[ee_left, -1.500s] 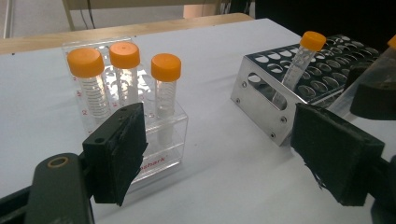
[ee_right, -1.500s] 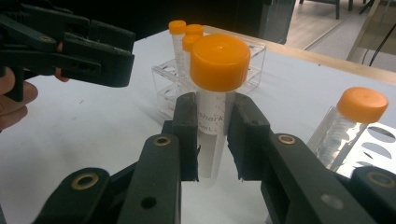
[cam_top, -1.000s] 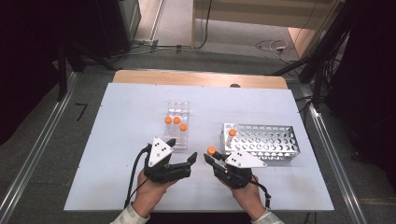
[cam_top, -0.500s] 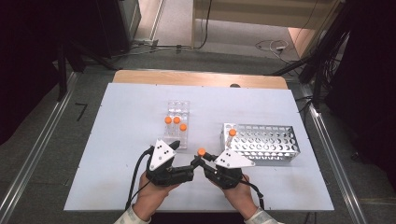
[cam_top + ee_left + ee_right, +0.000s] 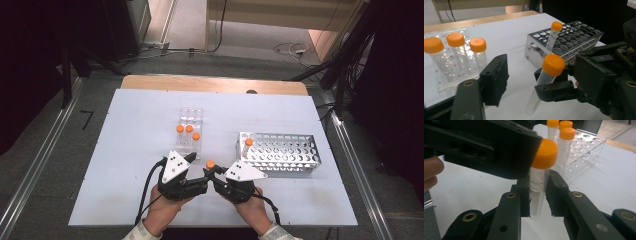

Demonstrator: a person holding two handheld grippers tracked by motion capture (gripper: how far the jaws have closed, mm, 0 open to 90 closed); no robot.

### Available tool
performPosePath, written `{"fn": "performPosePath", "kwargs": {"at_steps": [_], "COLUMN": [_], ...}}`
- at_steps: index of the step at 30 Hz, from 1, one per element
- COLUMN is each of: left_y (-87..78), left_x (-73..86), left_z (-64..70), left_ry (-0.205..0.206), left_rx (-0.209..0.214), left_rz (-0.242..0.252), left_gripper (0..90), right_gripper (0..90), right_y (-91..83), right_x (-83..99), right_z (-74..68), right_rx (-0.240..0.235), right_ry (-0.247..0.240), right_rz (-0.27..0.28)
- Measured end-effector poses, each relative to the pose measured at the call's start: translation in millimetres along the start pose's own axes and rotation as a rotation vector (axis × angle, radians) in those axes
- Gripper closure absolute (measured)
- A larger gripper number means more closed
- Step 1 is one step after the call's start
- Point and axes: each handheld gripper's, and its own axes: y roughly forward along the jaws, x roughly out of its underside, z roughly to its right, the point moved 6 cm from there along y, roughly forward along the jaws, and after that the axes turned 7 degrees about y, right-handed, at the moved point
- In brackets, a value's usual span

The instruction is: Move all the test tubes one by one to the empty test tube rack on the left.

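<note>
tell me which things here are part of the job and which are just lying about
In the job: held tube, right gripper shut on it, left gripper, metal rack, clear rack with three capped tubes.
Lying about: cables on the floor.

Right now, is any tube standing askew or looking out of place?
Yes. The tube in the metal rack, tube, leans instead of standing upright. The right tongs hold another tube above the table, tilted in the left gripper view.
</note>
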Motion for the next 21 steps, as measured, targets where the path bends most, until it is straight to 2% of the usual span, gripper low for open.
{"fn": "performPosePath", "kwargs": {"at_steps": [7, 14, 21], "left_y": [1.7, 3.6, 3.7], "left_x": [3.2, 5.5, 5.8], "left_z": [3.1, 4.2, 4.7], "left_ry": [0.012, 0.024, 0.039], "left_rx": [0.039, 0.040, 0.035], "left_rz": [-0.005, -0.008, -0.009], "left_gripper": [51.7, 64.0, 68.4], "right_gripper": [71.7, 71.7, 71.4], "right_y": [2.4, 3.3, 3.6], "right_x": [-0.1, -0.2, 0.0], "right_z": [-3.4, -6.0, -6.2], "right_rx": [-0.011, -0.017, -0.018], "right_ry": [-0.004, -0.002, 0.001], "right_rz": [-0.004, -0.007, -0.010]}}
